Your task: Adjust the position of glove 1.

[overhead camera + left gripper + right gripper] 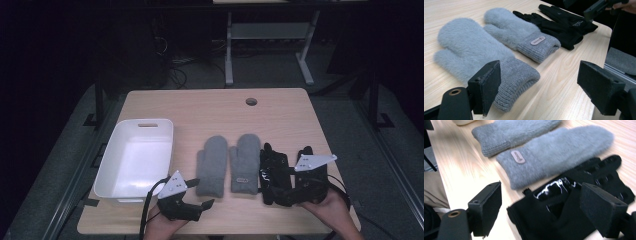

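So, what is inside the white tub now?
The white tub looks empty: its bare floor shows in the high view. The left gripper hides a small part of the front right corner, so that spot cannot be checked.

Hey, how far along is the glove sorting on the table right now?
Nothing looks done: the white bin holds nothing. Both grey mittens and the black gloves lie flat in a row on the table. The left tool is open at the near mitten's cuff; the right tool is open over a black glove. All grasping and moving remains.
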